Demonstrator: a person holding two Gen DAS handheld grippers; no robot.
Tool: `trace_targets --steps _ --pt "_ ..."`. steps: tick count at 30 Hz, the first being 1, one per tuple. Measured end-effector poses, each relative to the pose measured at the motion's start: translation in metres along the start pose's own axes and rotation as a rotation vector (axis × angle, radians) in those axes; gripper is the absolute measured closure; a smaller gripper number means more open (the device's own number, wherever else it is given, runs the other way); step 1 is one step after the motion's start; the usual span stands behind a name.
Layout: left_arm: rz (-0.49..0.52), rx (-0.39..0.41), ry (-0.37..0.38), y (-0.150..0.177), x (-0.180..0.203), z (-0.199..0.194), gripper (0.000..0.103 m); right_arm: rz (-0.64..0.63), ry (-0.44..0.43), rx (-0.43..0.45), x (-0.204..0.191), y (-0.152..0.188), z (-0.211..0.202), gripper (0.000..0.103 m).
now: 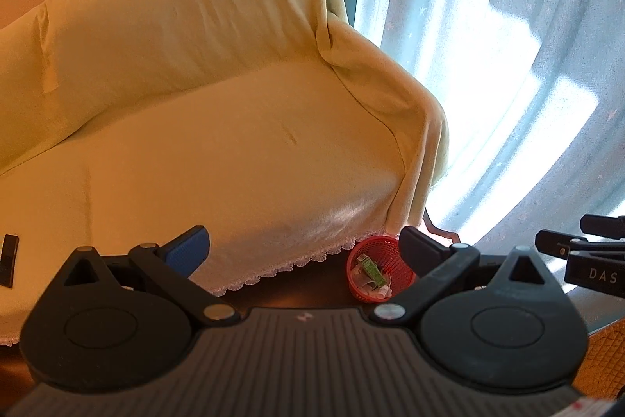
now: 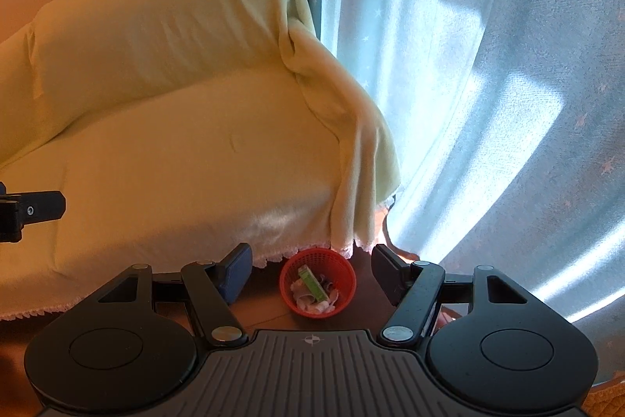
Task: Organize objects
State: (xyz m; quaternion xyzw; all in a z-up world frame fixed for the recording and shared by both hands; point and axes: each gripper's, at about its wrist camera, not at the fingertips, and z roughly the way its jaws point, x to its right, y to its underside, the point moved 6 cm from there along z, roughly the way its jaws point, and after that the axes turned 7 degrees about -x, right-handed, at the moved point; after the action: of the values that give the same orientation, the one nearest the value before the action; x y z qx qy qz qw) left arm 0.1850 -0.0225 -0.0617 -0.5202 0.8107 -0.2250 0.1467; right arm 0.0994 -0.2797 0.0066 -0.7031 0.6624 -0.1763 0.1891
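A small red mesh basket (image 1: 379,267) (image 2: 318,282) stands on the dark floor at the sofa's front right corner. In it lie a green box (image 2: 312,283) (image 1: 371,268) and crumpled white scraps. My left gripper (image 1: 304,249) hangs open above the sofa's front edge, with the basket just inside its right finger. My right gripper (image 2: 310,266) is open too, and the basket shows between its fingers, well below them. Nothing is held by either. Part of the right gripper (image 1: 593,253) shows at the right edge of the left wrist view.
A sofa under a pale yellow cover (image 1: 218,127) (image 2: 175,127) with a lace hem fills the left and middle. A dark flat object (image 1: 8,260) lies on its seat at far left. Light blue curtains (image 1: 508,65) (image 2: 488,85) hang at the right. An orange quilted surface (image 1: 603,362) sits bottom right.
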Motion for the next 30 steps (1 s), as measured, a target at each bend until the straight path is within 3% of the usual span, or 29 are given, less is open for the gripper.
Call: trace_targets --steps 11,30 --pt "-0.024 -0.012 0.017 0.012 -0.003 0.0 0.002 0.007 0.003 -0.008 -0.002 0.012 -0.004 0.038" --pt "0.012 -0.104 0.007 0.049 0.0 0.025 0.001 0.026 -0.002 -0.107 -0.003 0.057 0.024 0.038"
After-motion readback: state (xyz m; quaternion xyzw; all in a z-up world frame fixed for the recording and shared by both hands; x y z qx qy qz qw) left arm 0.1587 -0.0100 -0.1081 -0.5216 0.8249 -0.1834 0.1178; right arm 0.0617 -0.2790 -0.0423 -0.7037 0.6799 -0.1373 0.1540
